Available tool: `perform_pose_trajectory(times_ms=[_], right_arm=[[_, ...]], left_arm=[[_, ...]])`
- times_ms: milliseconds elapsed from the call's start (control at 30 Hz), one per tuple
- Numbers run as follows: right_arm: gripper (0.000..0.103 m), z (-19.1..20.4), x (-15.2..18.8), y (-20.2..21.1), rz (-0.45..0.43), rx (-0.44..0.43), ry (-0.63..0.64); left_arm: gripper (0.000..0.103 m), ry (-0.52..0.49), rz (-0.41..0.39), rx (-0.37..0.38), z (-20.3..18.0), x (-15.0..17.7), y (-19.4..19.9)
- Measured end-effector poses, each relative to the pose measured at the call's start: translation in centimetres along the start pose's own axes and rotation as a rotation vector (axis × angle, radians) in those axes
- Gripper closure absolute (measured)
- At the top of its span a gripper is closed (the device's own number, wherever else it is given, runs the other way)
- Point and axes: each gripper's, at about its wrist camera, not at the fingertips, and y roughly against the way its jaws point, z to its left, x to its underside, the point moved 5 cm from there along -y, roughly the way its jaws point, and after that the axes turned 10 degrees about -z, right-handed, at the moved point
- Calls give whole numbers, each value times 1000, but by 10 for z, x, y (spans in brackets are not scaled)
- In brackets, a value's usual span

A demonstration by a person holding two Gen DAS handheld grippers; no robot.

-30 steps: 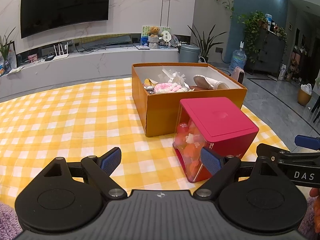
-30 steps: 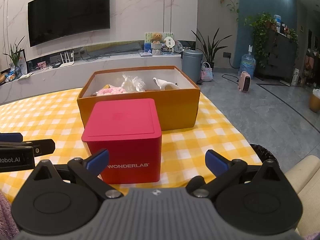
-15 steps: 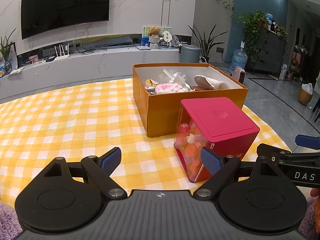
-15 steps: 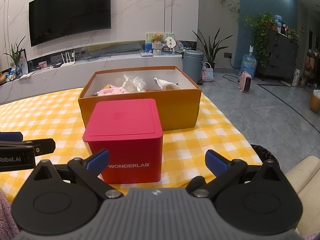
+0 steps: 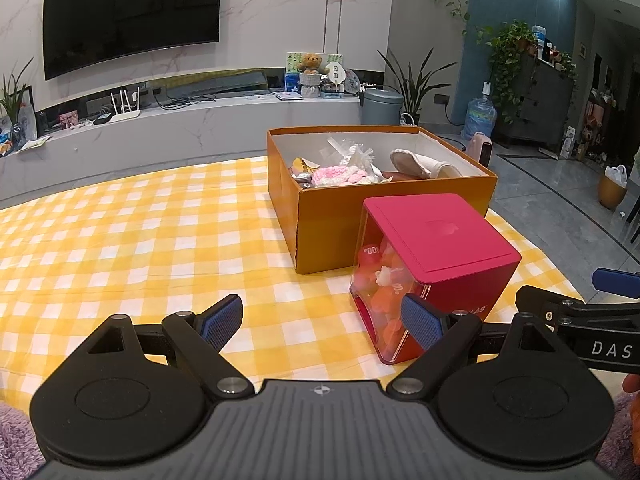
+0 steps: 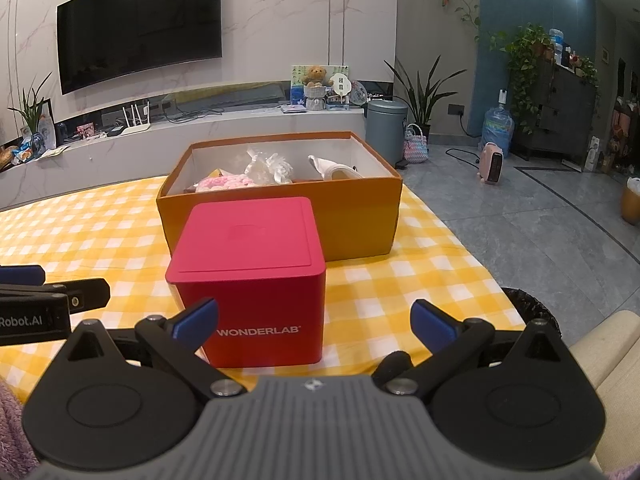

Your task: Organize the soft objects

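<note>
A red lidded box (image 5: 436, 256) (image 6: 252, 272) with a clear side showing pink and orange soft pieces stands on the yellow checked tablecloth (image 5: 140, 240). Behind it an open orange cardboard box (image 5: 340, 216) (image 6: 352, 220) holds a pink knitted item (image 5: 340, 174), crinkled clear wrapping (image 6: 268, 166) and a white slipper (image 5: 420, 164). My left gripper (image 5: 322, 316) is open and empty, its right finger just before the red box's clear side. My right gripper (image 6: 314, 320) is open and empty, low in front of the red box's "WONDERLAB" face.
The table's right edge (image 6: 480, 272) drops to a grey tiled floor, with a dark bin (image 6: 528, 304) and a beige cushion (image 6: 600, 340) below. A low TV counter (image 5: 160, 128) runs behind the table. Purple fuzzy fabric (image 5: 16, 440) shows at the bottom left.
Both views have shifted only slightly; the boxes sit a touch lower and nearer in the right wrist view. Both grippers stay open and nothing was picked up.
</note>
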Motion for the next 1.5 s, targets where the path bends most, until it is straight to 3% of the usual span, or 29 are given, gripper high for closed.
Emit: perform_pose_trajectory(times_ms=[1500], right_arm=[[3, -4, 4, -3, 18, -11, -4]], left_arm=[[0, -7, 2, -6, 2, 1, 0]])
